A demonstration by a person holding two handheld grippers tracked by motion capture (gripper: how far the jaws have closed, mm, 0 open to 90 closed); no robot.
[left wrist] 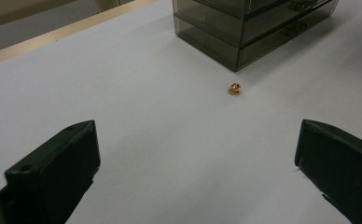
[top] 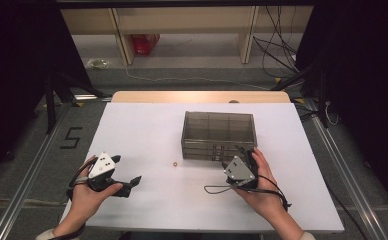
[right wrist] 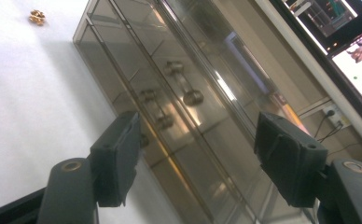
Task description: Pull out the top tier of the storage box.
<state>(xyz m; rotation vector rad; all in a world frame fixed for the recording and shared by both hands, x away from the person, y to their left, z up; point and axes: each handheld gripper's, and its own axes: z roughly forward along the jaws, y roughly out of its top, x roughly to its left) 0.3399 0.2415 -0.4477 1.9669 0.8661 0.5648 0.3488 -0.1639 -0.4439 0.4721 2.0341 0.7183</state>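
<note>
A smoky see-through drawer box [top: 219,134] stands on the white table top [top: 147,130], right of centre. A small gold nut [top: 175,163] lies just off its front left corner. My right gripper [top: 246,152] points at the box's front. In the right gripper view, the right gripper [right wrist: 198,130] stands open. Its jaws flank the drawer fronts and their small handles [right wrist: 159,115] without touching them. My left gripper [top: 132,182] rests low at the near left, aimed right. In the left gripper view, the left gripper [left wrist: 198,140] is wide open and holds nothing, and the nut [left wrist: 234,88] lies ahead.
The table's wooden far edge [top: 197,96] borders the floor. A red object [top: 145,43] and loose cables [top: 277,45] lie beyond it. A cable [top: 217,189] trails from the right gripper across the table. A lit screen [right wrist: 356,32] shows beyond the box.
</note>
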